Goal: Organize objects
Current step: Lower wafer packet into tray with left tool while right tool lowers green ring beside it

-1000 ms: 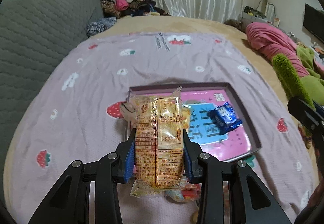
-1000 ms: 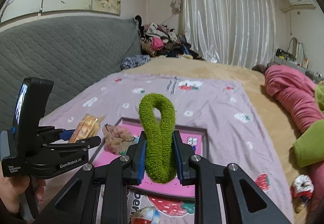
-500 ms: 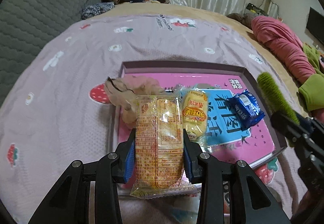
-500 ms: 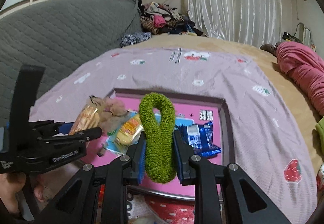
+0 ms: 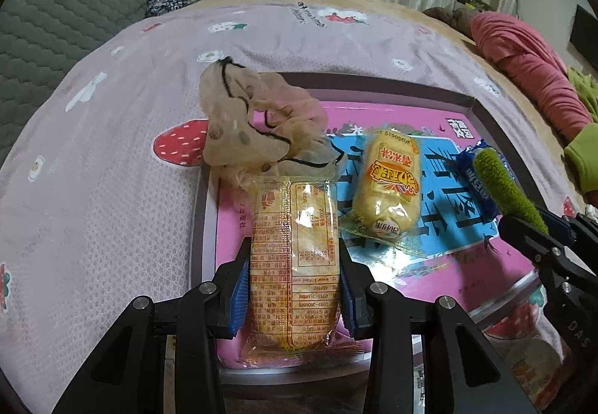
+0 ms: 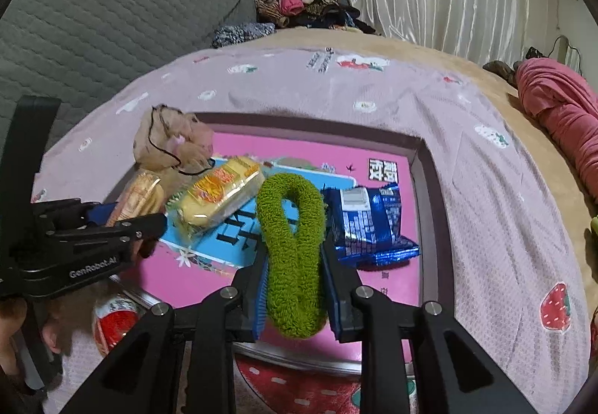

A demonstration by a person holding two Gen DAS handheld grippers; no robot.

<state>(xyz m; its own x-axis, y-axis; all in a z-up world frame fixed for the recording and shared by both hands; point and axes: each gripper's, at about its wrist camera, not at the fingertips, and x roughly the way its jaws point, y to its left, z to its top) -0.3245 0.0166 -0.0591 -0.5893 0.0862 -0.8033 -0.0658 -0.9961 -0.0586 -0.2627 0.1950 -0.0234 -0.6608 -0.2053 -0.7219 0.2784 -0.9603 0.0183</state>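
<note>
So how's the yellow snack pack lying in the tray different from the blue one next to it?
The yellow snack pack is see-through plastic showing a pale cake, with red and orange print; the blue snack pack is shiny opaque foil. The yellow one looks plump and long, the blue one flatter and crinkled. Both lie loose in the pink tray, neither gripped.

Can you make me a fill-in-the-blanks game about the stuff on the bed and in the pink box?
1. The right gripper squeezes a fuzzy ____ scrunchie.
2. The left gripper holds a cracker packet above the ____ tray.
3. The shiny snack packet lying in the tray is ____.
4. The blanket has red ____ printed on it.

Missing words: green; pink; blue; strawberries
</note>
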